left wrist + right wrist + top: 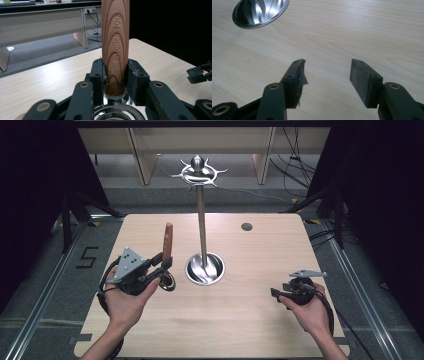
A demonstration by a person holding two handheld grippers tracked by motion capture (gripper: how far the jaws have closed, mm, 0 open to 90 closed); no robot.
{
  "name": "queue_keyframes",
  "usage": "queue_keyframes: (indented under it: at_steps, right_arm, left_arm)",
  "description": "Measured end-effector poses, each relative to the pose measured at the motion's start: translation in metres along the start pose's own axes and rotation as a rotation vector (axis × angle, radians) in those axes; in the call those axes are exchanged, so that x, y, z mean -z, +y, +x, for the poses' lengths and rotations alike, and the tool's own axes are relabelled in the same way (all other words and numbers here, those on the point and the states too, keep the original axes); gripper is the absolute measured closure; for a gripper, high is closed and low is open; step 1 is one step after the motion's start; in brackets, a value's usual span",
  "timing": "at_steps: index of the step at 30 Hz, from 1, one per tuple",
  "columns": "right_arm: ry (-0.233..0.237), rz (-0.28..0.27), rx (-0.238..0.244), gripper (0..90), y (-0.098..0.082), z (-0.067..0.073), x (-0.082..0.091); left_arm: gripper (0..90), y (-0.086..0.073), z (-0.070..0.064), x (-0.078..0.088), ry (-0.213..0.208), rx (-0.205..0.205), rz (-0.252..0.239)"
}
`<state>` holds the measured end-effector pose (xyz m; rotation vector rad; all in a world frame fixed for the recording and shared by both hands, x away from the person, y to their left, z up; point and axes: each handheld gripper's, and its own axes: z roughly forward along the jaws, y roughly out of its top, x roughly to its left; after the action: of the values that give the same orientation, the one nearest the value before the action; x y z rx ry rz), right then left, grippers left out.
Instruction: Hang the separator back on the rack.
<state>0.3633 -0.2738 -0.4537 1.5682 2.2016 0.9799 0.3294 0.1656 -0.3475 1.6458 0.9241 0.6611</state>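
Pale wood table (240, 320) on grey carpet, black drapes at 9 and 3 o'clock, desks along the far wall at 12.

Near table centre, leaning slightly toward 12: steel stand (201, 220), with a round dished base (205, 269), thin upright pole and a ring of curved hooks under a ball knob at top. Small dark disc (246, 226) set in the table at 1 o'clock from the base.

At 9 o'clock from the base, just beside it: left gripper (164, 262), cradled in the left hand (125, 302), grey plate on top. Clamped tight on a wooden handle (167, 241) that rises upright above the jaws. In the left gripper view, handle (115, 47) squeezed between both pads, "KITCHEN TOOL" stamped down its grain, metal collar and a steel ring (117, 113) below the jaws; working end of the tool hidden. In the high view, ring (167, 282) hanging just under the gripper, close over the table; touching or not, cannot tell.

At 4 o'clock from the base, well apart: right gripper (274, 293) in the right hand (310, 312), jaws pointing toward 9, cable trailing back past the wrist. In the right gripper view, right gripper (327, 75) spread wide over bare wood, nothing between the pads, torn lining on the left pad (299, 75). Base (260, 11) at 11 o'clock in that view.
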Motion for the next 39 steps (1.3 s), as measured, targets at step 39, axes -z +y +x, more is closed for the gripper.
queue_keyframes:
  at_steps: [39]
  right_arm:
    - [-0.022,-0.027,0.042,45.8,0.000,-0.003,-0.002]
  left_arm:
    - [68.3,0.025,-0.010,-0.012,0.006,-0.027,-0.046]
